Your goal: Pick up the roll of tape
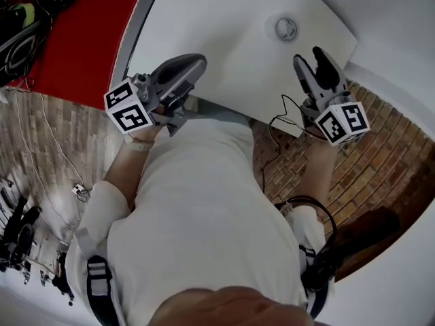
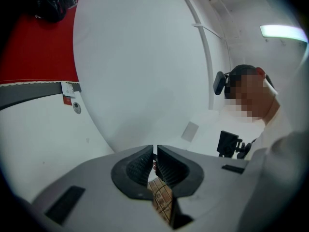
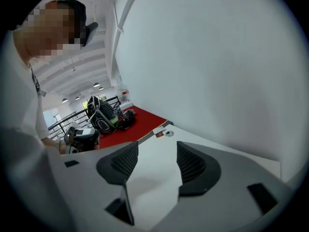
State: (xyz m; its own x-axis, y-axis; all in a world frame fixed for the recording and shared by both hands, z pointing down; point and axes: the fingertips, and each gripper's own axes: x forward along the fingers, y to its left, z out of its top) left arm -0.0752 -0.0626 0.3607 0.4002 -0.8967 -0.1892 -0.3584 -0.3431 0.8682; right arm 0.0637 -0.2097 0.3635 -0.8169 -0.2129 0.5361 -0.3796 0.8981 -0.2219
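Observation:
The roll of tape (image 1: pixel 286 28) is a small pale ring lying flat on the white table (image 1: pixel 211 19), toward its right end. My right gripper (image 1: pixel 309 55) hovers just short of the roll at the table's near edge. Its jaws stand open, and in the right gripper view (image 3: pixel 157 161) only bare white tabletop shows between them. My left gripper (image 1: pixel 196 64) is at the table's near left edge, far from the roll. Its jaws are shut with nothing between them (image 2: pixel 155 154). Neither gripper view shows the roll.
A red floor mat (image 1: pixel 81 39) with dark bags (image 1: pixel 20 26) lies left of the table. Brick-patterned floor (image 1: pixel 380 155) runs under the person, and a black cable (image 1: pixel 275 131) hangs near the right hand. A white wall rises at the right.

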